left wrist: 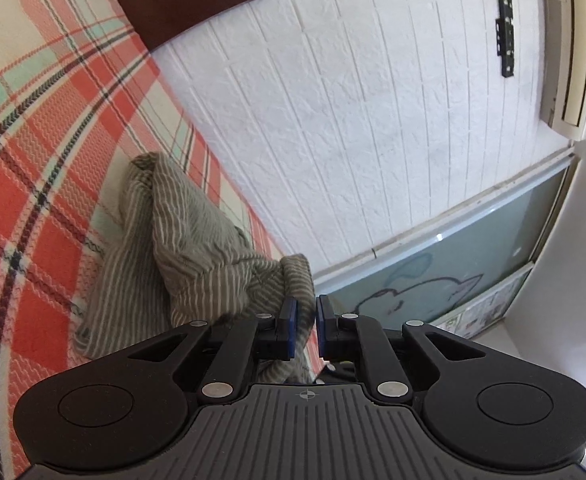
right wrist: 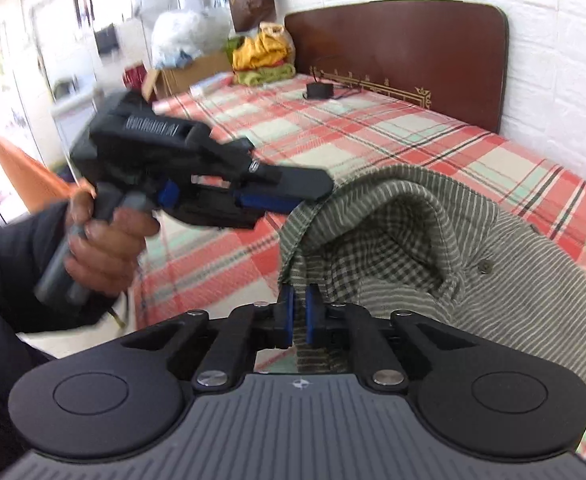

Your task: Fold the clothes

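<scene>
Garment: a grey striped shirt [right wrist: 493, 264] with a checked lining, lying bunched on the bed [right wrist: 373, 128] near the wall side, partly lifted off the plaid bedspread [left wrist: 33, 160].
Left tongs [left wrist: 305, 328]: nearly closed, with a narrow gap between the blue pads. In the left wrist view, striped cloth passes between them, and in the right wrist view their tips meet the raised edge of the shirt. Judged to be gripping the shirt's edge.
Right tongs [right wrist: 300, 312]: clenched on a strip of the shirt's striped fabric near the collar opening; the cloth runs down between the pads.
Hand [right wrist: 105, 248]: a person's hand in a dark sleeve holds the handle of the left tongs.
Shirt condition: crumpled, collar area propped open so the lining shows, one button visible, no flat panel, no straight crease.
Done: both tongs have hold of the shirt's edge.
Remaining: judged to be nearly all of the job. The shirt must first be spread flat, then sleeves and body folded.
Progress: early stage, by this judgement.
Background: a dark wooden headboard [right wrist: 405, 52] and a heap of other cloth [right wrist: 263, 56] at the far end of the bed.
</scene>
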